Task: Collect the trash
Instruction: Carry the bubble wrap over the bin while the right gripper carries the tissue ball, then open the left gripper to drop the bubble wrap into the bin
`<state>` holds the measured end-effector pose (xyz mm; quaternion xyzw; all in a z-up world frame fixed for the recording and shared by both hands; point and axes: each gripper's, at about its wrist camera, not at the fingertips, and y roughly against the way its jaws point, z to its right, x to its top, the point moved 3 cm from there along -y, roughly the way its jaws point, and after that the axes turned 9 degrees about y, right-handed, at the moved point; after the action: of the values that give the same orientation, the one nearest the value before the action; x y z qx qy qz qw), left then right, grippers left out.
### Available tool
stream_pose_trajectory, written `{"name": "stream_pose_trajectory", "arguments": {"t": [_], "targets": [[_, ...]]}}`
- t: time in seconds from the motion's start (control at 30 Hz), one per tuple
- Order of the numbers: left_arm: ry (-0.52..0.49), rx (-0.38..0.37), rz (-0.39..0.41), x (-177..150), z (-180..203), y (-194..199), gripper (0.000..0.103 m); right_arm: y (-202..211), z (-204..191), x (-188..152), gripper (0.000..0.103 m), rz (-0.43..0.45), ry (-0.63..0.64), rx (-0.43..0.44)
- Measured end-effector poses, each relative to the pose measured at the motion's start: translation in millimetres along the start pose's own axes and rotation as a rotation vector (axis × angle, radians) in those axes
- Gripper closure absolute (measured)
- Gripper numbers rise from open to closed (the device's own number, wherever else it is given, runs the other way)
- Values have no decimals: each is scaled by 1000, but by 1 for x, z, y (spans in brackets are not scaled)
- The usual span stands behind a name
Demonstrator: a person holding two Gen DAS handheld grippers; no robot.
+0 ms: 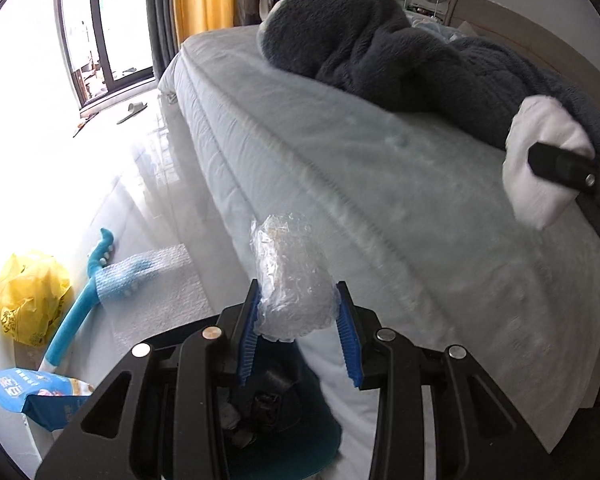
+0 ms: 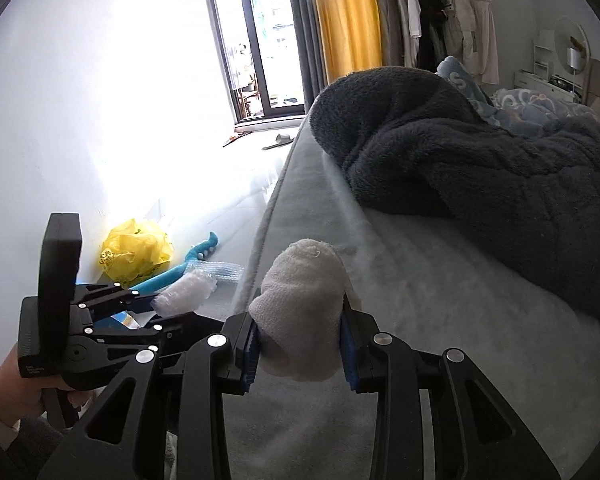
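Trash is held in both grippers beside the bed [image 1: 340, 152]: the left gripper [image 1: 298, 320] has its blue pads clamped on a crumpled wad of clear bubble wrap [image 1: 292, 280], just off the mattress edge above the floor, and the right gripper [image 2: 300, 344] is clamped on a balled white cloth [image 2: 304, 312], perhaps a towel or sock, over the mattress. A dark fleece blanket [image 1: 380, 48] lies heaped on the bed. Beside the bed on the floor sit a yellow plastic bag [image 1: 30, 296] and a blue brush [image 1: 84, 280].
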<state>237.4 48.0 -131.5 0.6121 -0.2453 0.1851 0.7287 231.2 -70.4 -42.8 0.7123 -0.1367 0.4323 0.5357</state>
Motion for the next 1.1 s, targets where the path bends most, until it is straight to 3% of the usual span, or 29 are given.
{"name": "stream_pose_trajectory", "arguments": {"t": [0.57,1.1], "targets": [[55,47,-107,-27,-66,-6,64,-35,-66,17,69,-6,70,86],[68,40,-350,-74,-102,-40,64,-69,-115,24,69,-38,121,159]]}}
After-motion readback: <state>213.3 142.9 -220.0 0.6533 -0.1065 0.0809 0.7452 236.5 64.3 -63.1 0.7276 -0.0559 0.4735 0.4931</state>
